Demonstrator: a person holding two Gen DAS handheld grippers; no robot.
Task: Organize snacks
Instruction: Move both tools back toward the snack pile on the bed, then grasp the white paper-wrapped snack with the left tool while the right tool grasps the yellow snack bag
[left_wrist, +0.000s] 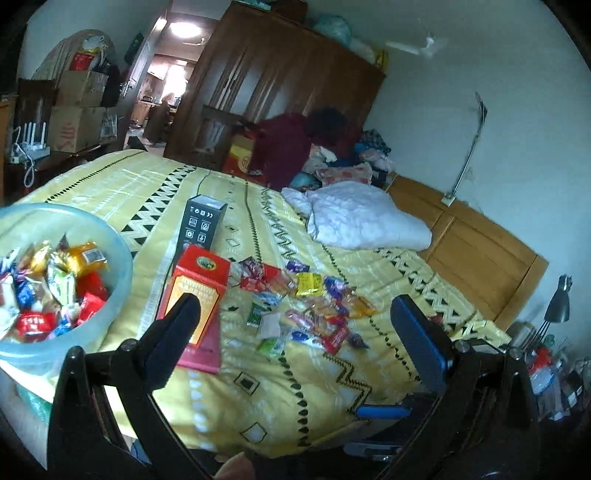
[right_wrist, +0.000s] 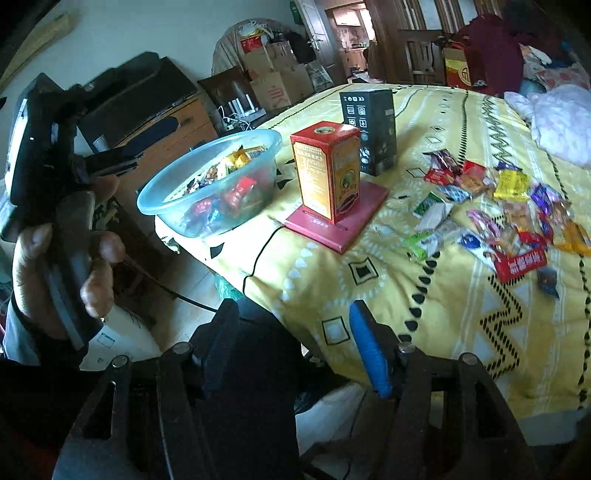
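Observation:
A clear bluish bowl (left_wrist: 123, 258) (right_wrist: 258, 177) full of wrapped snacks sits at the bed's near corner. Several loose snack packets (left_wrist: 306, 306) (right_wrist: 498, 210) lie scattered on the yellow bedcover (left_wrist: 295, 398) (right_wrist: 369, 295). A red box (left_wrist: 201, 291) (right_wrist: 325, 170) stands upright on a flat dark-red box (right_wrist: 343, 225), with a black box (left_wrist: 201, 225) (right_wrist: 369, 125) behind it. My left gripper (left_wrist: 295, 301) is open and holds nothing, right of the bowl and short of the packets. My right gripper (right_wrist: 291, 308) is open and holds nothing, at the bed's near edge. A hand (right_wrist: 29, 258) holds the left gripper's handle.
A white quilt (left_wrist: 362, 218) lies by the wooden headboard (left_wrist: 480, 251). A person in dark red (left_wrist: 284, 147) bends beside a tall brown wardrobe (left_wrist: 277, 74). Cardboard boxes (left_wrist: 77, 110) are stacked by the door. A desk lamp (left_wrist: 557, 302) stands at the right.

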